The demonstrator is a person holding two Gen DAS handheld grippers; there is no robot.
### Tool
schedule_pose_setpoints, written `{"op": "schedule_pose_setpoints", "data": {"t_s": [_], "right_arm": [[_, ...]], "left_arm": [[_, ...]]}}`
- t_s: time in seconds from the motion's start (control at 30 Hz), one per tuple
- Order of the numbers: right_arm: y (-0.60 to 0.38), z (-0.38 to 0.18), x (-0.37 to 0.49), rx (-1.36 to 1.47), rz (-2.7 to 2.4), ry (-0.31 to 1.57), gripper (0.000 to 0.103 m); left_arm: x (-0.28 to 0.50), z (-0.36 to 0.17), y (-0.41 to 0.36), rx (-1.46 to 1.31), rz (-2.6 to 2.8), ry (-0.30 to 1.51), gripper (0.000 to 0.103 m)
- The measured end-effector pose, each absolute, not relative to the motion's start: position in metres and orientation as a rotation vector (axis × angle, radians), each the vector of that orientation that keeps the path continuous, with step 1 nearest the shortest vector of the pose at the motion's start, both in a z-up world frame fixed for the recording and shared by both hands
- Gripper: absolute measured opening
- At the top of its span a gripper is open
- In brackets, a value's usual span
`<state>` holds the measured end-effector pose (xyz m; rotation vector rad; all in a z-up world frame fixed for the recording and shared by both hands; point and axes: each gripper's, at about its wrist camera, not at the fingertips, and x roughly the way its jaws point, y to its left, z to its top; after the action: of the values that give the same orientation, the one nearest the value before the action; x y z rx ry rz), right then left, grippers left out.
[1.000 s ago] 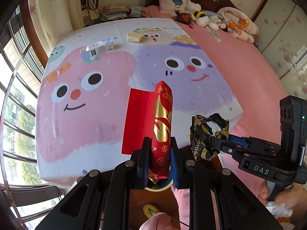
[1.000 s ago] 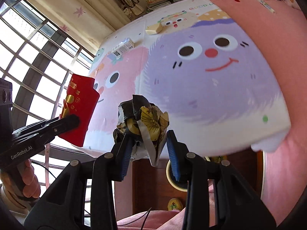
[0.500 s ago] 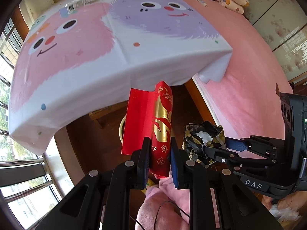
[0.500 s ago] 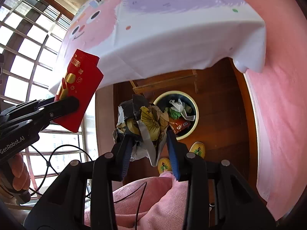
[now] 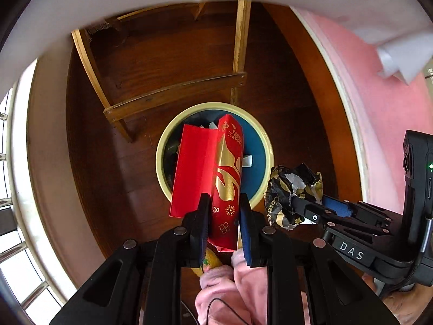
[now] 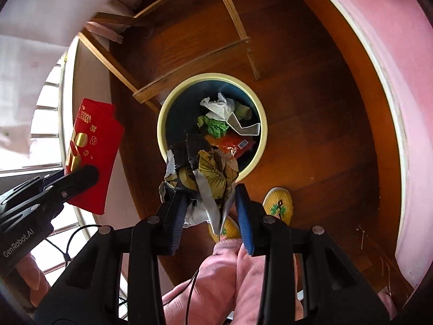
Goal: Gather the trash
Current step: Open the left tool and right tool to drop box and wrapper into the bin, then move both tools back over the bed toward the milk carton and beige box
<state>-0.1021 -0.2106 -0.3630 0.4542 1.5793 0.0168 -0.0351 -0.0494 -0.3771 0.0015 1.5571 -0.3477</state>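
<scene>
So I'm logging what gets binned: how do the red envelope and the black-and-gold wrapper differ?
The red envelope is flat, stiff and only folded; the black-and-gold wrapper is crumpled into a torn wad. The envelope is in the left gripper, the wrapper in the right gripper. Both are clamped above the trash bin, not yet dropped.

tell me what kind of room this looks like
Probably a bedroom at home: a pink bedspread hangs at the side, a wooden floor lies below, and a waste bin holds household trash.
</scene>
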Motion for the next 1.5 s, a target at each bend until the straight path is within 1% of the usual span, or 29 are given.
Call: {"op": "schedule_pose_setpoints", "data": {"t_s": [0.1,0.13,0.17,0.2,0.27,0.3,0.37,0.4,0.43,0.47,0.5,0.57,0.67,0.83,1.03,1.23,1.5], "right_arm": [[-0.212,-0.407,-0.085,0.458,0.0,1.595,0.032],[-0.211,-0.419,-0.081,0.455,-0.001,1.595,0.032],[-0.211,-0.429,-0.075,0.449,-0.005,1.598,0.032],[-0.212,-0.439,-0.072,0.445,-0.008,1.602,0.032],[-0.214,-0.455,-0.064,0.45,-0.014,1.61,0.033],[-0.214,-0.461,-0.062,0.453,-0.016,1.616,0.033],[-0.215,-0.471,-0.056,0.462,-0.014,1.631,0.034],[-0.215,-0.475,-0.054,0.473,-0.009,1.638,0.035],[-0.215,-0.478,-0.052,0.484,-0.005,1.643,0.039],[-0.215,-0.479,-0.05,0.493,-0.005,1.647,0.042],[-0.215,-0.481,-0.047,0.495,-0.007,1.649,0.044],[-0.213,-0.48,-0.044,0.49,-0.01,1.649,0.053],[-0.204,-0.476,-0.038,0.473,-0.009,1.649,0.061],[-0.192,-0.456,-0.03,0.429,0.021,1.648,0.064],[-0.184,-0.407,-0.03,0.407,0.04,1.634,0.064],[-0.179,-0.337,-0.034,0.356,0.083,1.597,0.064],[-0.183,-0.23,-0.039,0.353,0.19,1.526,0.064]], "left_arm": [[-0.023,-0.417,-0.055,-0.001,-0.341,1.565,0.022],[-0.019,-0.427,-0.058,0.001,-0.34,1.569,0.025],[-0.016,-0.436,-0.06,0.008,-0.34,1.574,0.03],[-0.012,-0.443,-0.059,0.013,-0.342,1.577,0.033],[-0.009,-0.455,-0.064,0.02,-0.344,1.584,0.046],[-0.009,-0.458,-0.063,0.024,-0.344,1.586,0.049],[-0.01,-0.461,-0.064,0.038,-0.339,1.582,0.066],[-0.011,-0.461,-0.064,0.046,-0.335,1.576,0.07],[-0.012,-0.459,-0.063,0.054,-0.33,1.57,0.077],[-0.013,-0.459,-0.061,0.062,-0.324,1.564,0.08],[-0.014,-0.458,-0.057,0.069,-0.316,1.557,0.08],[-0.015,-0.45,-0.05,0.067,-0.298,1.548,0.08],[-0.015,-0.438,-0.037,0.043,-0.265,1.537,0.08],[-0.019,-0.403,-0.019,-0.017,-0.21,1.523,0.08],[-0.025,-0.336,-0.003,-0.047,-0.162,1.462,0.08],[-0.031,-0.261,0.005,-0.071,-0.123,1.398,0.08],[-0.03,-0.151,-0.008,-0.042,-0.109,1.323,0.08]]}}
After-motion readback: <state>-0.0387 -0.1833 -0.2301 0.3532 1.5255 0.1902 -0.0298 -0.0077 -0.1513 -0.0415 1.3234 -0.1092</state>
